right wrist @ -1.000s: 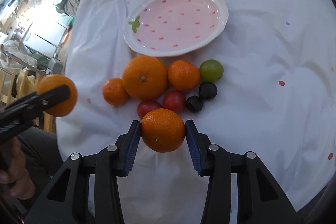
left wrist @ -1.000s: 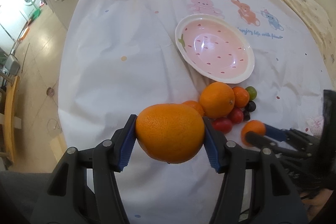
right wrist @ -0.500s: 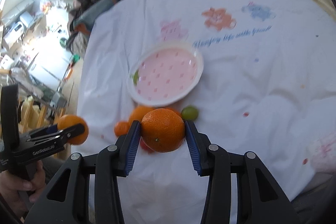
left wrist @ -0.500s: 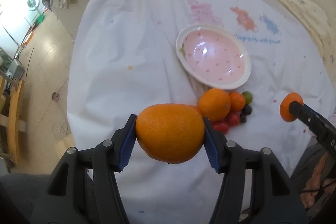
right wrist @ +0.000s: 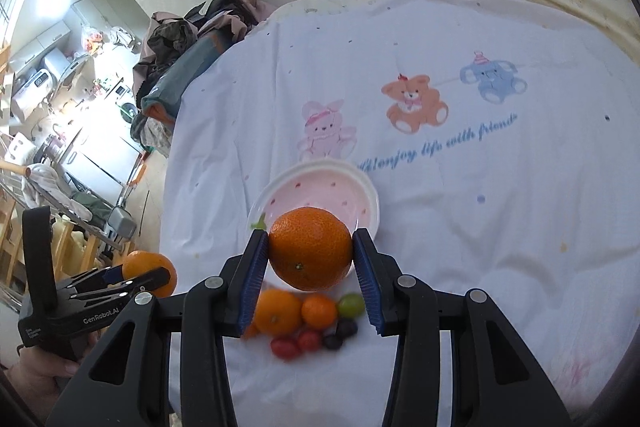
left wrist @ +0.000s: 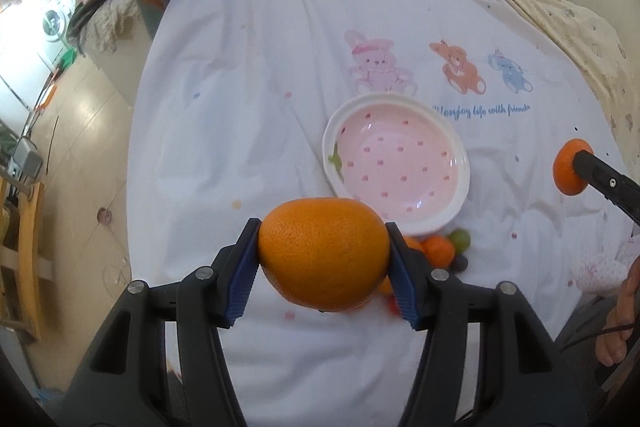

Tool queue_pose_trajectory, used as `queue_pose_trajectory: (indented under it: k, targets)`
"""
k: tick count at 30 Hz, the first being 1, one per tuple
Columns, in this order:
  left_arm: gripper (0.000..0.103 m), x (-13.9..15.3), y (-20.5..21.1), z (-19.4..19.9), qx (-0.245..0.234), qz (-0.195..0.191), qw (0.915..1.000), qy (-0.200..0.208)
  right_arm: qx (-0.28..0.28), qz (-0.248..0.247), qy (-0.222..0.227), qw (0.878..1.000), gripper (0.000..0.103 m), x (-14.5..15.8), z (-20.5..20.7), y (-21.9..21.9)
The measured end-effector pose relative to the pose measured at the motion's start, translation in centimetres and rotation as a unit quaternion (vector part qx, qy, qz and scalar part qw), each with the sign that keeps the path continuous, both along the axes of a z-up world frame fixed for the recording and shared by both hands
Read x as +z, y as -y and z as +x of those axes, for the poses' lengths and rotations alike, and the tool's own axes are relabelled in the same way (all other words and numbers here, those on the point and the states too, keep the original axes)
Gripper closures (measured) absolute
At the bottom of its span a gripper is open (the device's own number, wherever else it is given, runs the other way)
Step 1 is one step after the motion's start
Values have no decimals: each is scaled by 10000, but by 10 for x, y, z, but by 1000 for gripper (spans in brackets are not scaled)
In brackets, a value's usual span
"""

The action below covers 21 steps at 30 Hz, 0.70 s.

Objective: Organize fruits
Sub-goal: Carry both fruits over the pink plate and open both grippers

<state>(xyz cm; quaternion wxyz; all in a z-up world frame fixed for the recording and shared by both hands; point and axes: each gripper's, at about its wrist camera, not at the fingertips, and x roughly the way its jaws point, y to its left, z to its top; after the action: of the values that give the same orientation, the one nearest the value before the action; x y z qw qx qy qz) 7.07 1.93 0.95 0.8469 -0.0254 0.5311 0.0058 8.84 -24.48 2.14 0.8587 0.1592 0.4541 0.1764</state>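
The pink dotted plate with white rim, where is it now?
In the left wrist view the pink dotted plate with white rim lies empty on the white cloth, right of centre, under the printed animals.

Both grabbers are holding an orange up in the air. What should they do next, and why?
Probably lower one orange into the pink plate first. The left gripper is clamped on the big orange, the right gripper on a smaller orange, and the plate holds no fruit while the other fruits lie on the cloth beside it.

Bare cloth (left wrist: 240,99) rings the plate (left wrist: 460,203); fruit cluster (right wrist: 312,319) crowds its near rim
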Motion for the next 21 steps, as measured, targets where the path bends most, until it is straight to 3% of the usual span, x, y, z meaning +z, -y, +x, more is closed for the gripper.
queue_pose_trajectory:
  k: [11, 21]
  targets:
    - [48, -8, 22, 76, -273, 190, 9993, 149, 158, 14, -211, 9997, 58, -25, 79, -14]
    - [48, -47, 30, 120, -349, 403, 9986, 47, 337, -45, -473, 9983, 58, -64, 128, -27]
